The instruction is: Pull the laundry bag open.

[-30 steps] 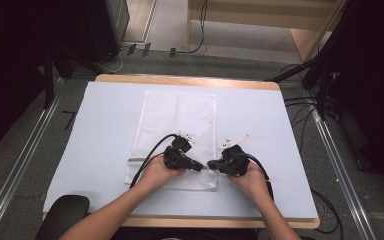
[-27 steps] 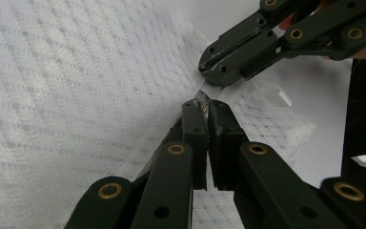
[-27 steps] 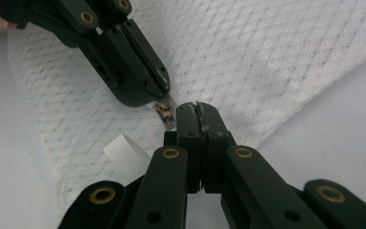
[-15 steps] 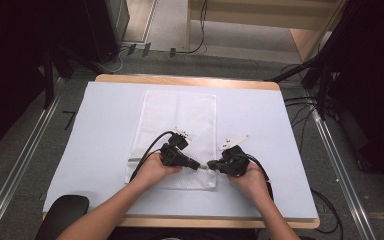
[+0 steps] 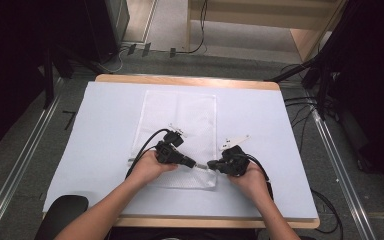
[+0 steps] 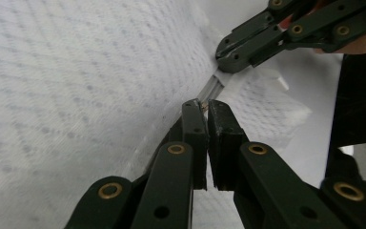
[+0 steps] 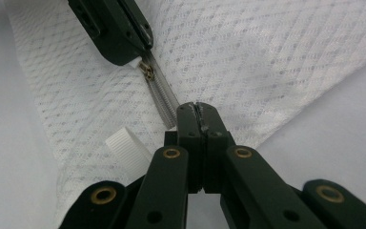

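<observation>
Zipper of the white mesh pouch sits between my grippers: left gripper clamps its slider, right gripper pinches the pouch's end.

Mesh bag on table

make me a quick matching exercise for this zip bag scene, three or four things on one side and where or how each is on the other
Things:
1. white quilted mesh zip bag
2. left gripper
3. right gripper
4. small brass zipper slider

Places or states:
A. shut on the bag's end of the zipper strip, at the near right corner
B. lying flat on the pale blue table cover
C. right at the left gripper's tips, on the grey zipper teeth
D. shut at the slider

Pairs: 1-B, 2-D, 3-A, 4-C
</observation>
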Demonstrator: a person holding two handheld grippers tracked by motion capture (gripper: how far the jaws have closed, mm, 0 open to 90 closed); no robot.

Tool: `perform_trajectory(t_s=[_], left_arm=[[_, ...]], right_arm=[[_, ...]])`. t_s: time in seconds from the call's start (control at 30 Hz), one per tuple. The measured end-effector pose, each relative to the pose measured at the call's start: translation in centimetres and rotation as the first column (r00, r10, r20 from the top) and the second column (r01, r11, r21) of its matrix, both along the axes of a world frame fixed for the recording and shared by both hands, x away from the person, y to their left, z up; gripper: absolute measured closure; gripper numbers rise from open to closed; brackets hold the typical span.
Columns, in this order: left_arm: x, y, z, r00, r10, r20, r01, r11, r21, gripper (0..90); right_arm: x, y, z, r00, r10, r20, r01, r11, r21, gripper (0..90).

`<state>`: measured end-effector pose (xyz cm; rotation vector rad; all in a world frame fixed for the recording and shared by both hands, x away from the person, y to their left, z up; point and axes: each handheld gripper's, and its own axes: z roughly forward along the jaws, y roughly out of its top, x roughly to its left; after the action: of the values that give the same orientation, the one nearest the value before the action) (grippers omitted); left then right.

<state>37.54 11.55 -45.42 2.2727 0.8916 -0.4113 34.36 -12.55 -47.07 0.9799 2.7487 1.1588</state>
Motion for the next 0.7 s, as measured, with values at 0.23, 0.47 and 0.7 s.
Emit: perform_trajectory(t_s=[0.23,0.47,0.7], left_arm=[[0.1,0.9,0.2,0.9998,0.018,-0.004,-0.018,0.9998,-0.002,88.1],[0.4,2.5,0.7,0.9992,0.038,-0.011,-0.038,0.9993,-0.001,88.0],[0.3,3.0,0.7,0.999,0.042,-0.013,-0.042,0.9991,0.012,88.0]], right_arm=[[0.1,0.0,0.0,1.0,0.007,0.002,-0.007,1.0,-0.001,90.0],[0.2,0.0,0.0,0.9999,0.011,-0.004,-0.011,0.9999,-0.001,90.0],[0.3,0.0,0.1,0.9998,0.017,-0.012,-0.017,0.9998,-0.005,90.0]])
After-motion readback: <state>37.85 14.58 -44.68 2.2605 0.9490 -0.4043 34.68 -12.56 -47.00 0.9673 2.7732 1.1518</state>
